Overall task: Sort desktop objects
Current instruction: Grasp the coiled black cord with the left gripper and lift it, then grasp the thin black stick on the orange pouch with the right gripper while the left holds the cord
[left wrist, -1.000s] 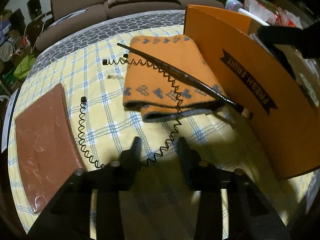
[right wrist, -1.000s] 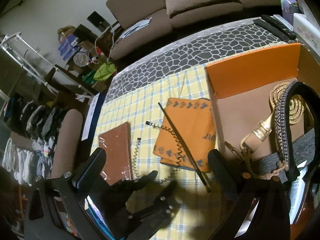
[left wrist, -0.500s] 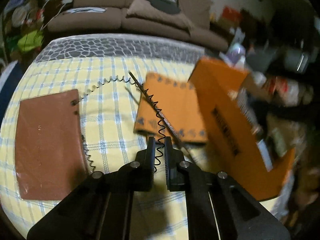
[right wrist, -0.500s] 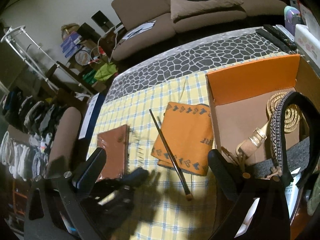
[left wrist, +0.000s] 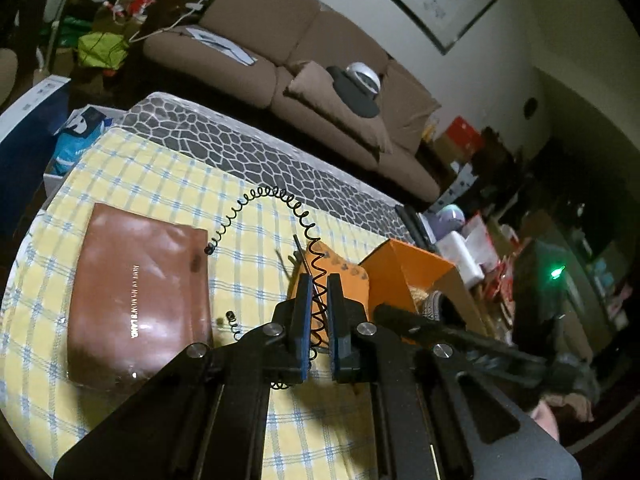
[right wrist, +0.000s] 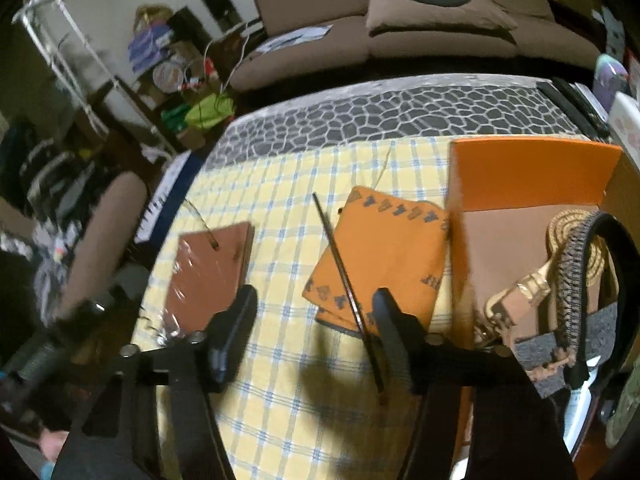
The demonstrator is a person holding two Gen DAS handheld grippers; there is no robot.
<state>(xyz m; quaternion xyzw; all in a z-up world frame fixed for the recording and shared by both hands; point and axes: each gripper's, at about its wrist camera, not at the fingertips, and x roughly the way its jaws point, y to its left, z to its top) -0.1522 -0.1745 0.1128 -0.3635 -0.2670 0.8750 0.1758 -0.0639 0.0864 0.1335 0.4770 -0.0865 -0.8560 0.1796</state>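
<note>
Spiral cord arcs above brown pouch, beside orange box.

Bare checked tablecloth between brown pouch and orange cloth is passable; thin stick crosses that cloth, orange box wall blocks right side

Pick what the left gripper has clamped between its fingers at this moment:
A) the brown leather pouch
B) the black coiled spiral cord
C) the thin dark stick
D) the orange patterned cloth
B: in the left wrist view the left gripper is shut on the black coiled spiral cord, which arcs up from its fingers over the checked tablecloth, while the brown leather pouch lies flat on it.
</note>
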